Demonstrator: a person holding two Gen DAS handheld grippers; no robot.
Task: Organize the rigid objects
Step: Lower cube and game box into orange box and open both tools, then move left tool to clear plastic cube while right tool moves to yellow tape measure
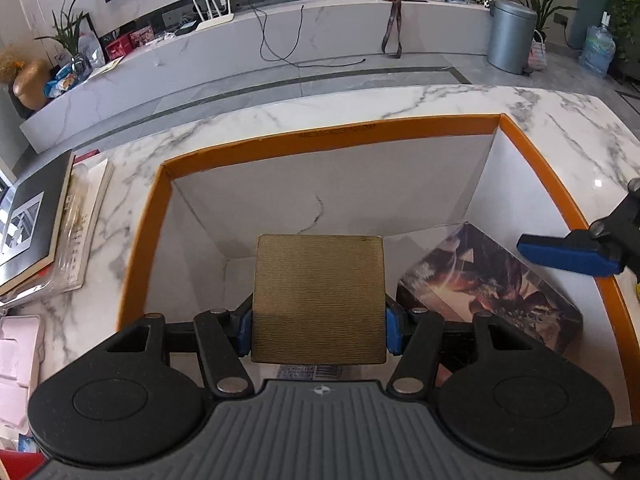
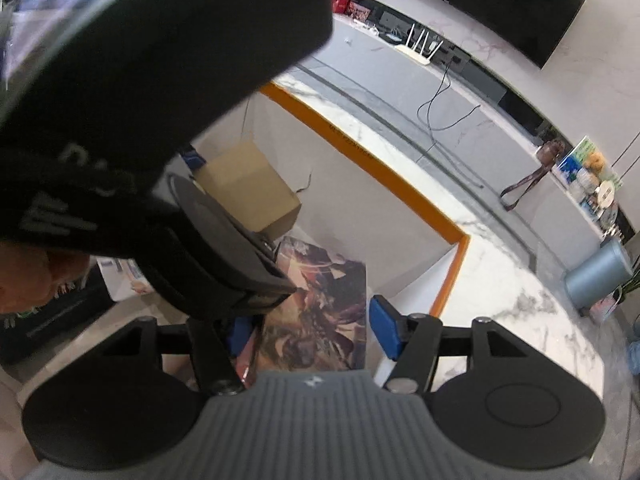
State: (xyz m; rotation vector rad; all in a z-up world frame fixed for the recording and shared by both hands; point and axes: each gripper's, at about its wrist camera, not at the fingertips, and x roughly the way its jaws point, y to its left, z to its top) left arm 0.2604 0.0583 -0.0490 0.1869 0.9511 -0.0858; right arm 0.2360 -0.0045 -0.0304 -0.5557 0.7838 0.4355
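Note:
My left gripper (image 1: 319,332) is shut on a gold textured box (image 1: 320,296), its blue pads pressing both sides, above the white inside of an orange-rimmed container (image 1: 340,136). A box printed with dark artwork (image 1: 492,288) lies in the container's right part. In the right wrist view the artwork box (image 2: 320,304) sits between the blue pads of my right gripper (image 2: 314,332); its jaws stand open, with a thin gap at the right pad (image 2: 386,330). The left gripper's black body (image 2: 160,80) and the gold box (image 2: 248,188) fill that view's upper left.
The container's orange rim (image 2: 400,184) stands on a marble table (image 1: 400,100). Stacked books (image 1: 36,232) and pink packaging (image 1: 16,380) lie to its left. Beyond are a low marble bench with a router (image 1: 214,12) and a grey bin (image 1: 510,36). A hand (image 2: 24,276) shows at the left.

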